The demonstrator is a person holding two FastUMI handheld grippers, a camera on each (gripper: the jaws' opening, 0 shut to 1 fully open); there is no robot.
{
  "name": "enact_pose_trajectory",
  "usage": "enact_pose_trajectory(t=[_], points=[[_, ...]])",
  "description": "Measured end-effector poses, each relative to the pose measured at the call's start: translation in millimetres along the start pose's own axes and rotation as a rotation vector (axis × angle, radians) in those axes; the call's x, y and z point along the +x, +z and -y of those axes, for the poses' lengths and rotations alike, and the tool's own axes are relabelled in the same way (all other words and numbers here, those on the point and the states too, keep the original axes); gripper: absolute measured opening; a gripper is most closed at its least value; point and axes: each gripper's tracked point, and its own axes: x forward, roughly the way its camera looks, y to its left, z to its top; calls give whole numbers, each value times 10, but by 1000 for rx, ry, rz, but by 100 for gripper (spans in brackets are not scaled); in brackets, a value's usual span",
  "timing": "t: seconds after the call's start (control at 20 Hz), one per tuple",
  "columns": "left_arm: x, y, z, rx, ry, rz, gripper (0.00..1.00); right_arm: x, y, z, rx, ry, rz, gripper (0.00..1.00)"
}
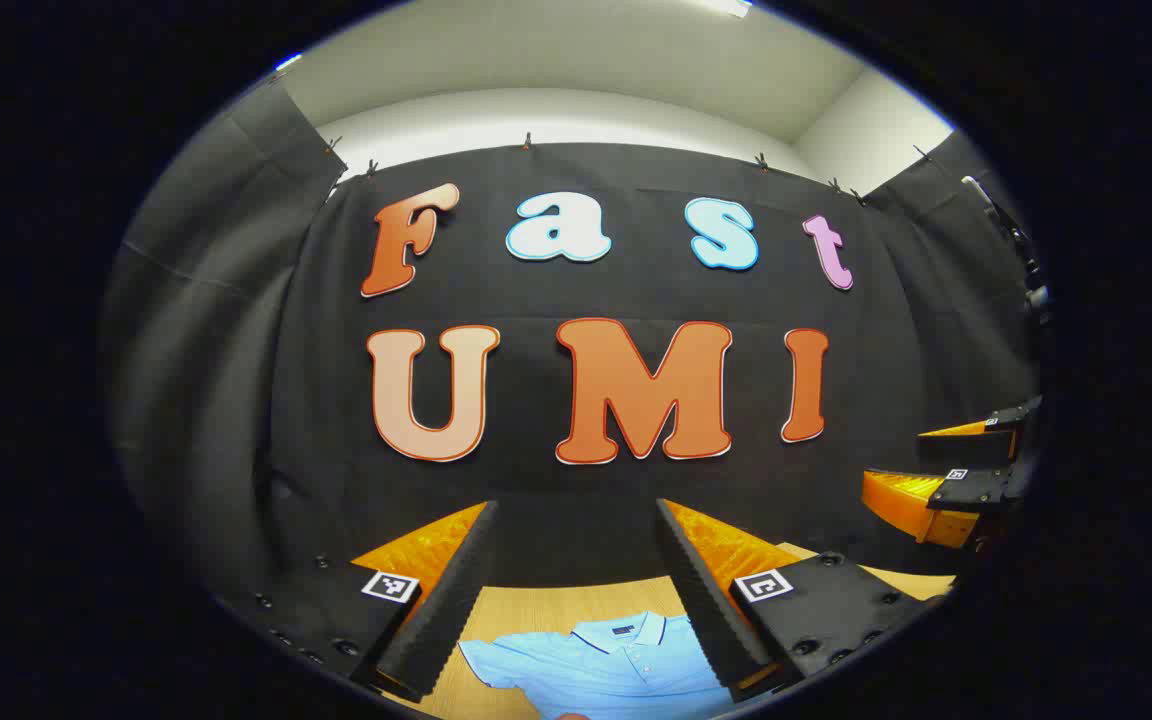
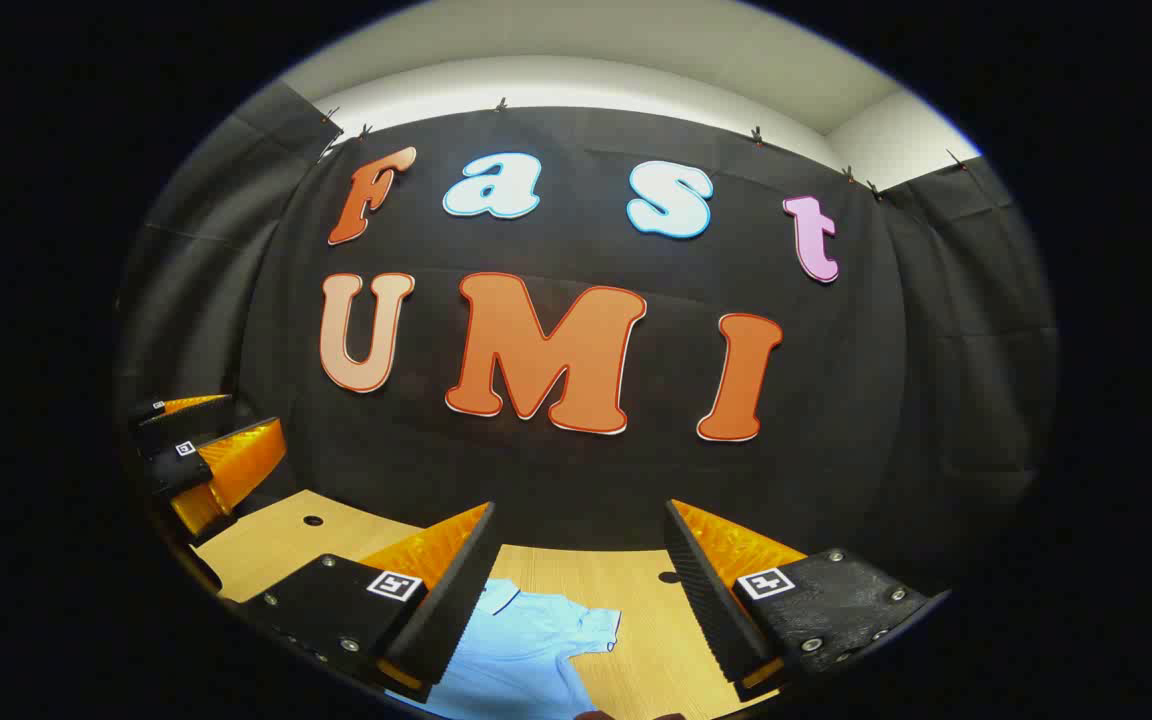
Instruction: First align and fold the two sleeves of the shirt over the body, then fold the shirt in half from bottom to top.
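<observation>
A light blue polo shirt [image 1: 606,665] lies flat on the wooden table [image 1: 526,610], its collar toward the far wall. In the left gripper view my left gripper [image 1: 581,600] hangs open above the collar, with nothing between its fingers. In the right gripper view the same shirt [image 2: 526,655] shows its collar and one short sleeve spread to the side. My right gripper [image 2: 576,600] is open above that sleeve and holds nothing. The right gripper [image 1: 956,480] also appears far right in the left gripper view, and the left gripper [image 2: 196,460] far left in the right gripper view.
The wooden table [image 2: 276,545] runs back to the black cloth wall and has small round holes [image 2: 313,521] in its top. Bare wood lies to the right of the shirt's sleeve in the right gripper view.
</observation>
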Motion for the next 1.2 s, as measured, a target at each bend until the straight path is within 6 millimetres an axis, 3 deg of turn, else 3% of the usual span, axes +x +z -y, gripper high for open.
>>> enact_pose_trajectory(t=[0.25, 0.6, 0.7, 1.0, 1.2], points=[[42, -59, 152, 0, 12, -23, 99, 129, -72, 54, 20, 31, -12, 99], [8, -56, 172, 17, 9, -22, 99, 148, -167, 79, 40, 33, -46, 99], [-16, -55, 149, 14, -2, -24, 99, 132, -184, 5, 55, 48, -63, 99], [-85, -108, 18, 10, -47, -37, 99, 120, -436, -14, 51, 3, -170, 99], [-107, -184, -19, 4, -95, -47, 99, 218, -704, 10, 22, -24, -286, 99]])
